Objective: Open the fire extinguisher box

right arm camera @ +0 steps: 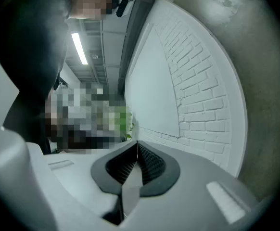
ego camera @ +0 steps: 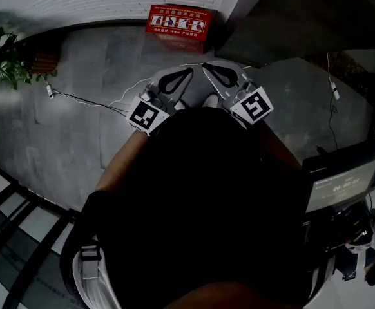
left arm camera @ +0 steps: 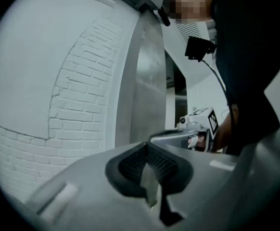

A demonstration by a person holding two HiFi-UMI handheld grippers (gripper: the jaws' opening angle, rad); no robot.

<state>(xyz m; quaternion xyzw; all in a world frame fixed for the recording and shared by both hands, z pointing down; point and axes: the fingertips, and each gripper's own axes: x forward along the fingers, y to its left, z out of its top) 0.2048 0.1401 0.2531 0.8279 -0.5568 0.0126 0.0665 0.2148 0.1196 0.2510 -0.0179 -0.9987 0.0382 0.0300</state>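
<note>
Dim view from above. Red box (ego camera: 178, 23) with white picture labels on its top face, down on the grey floor (ego camera: 78, 121), backed against a white brick wall (ego camera: 110, 2). Well short of the red box, close to the body: left claw (left arm camera: 147, 150) and right claw (right arm camera: 137, 148), both level, tips turned toward each other. Both pressed shut, ribbed pads together, nothing between them. No contact with the red box yet. Left of the red box, a leafy plant (ego camera: 0, 56). Nearer than the red box, a thin cable (ego camera: 84, 98) trailing over the floor. Far to the right of the red box and nearer, a small screen (ego camera: 342, 182).

Probably painted sheet metal: stiff, smooth, a bit slippery for the pads. Likely heavy enough with its contents to stay put during lifting of the lid. Best taken at the front edge of the lid or at a latch there, with a claw opened first. No latch or handle clear enough to make out from here. Hinge likely along the wall side.
</note>
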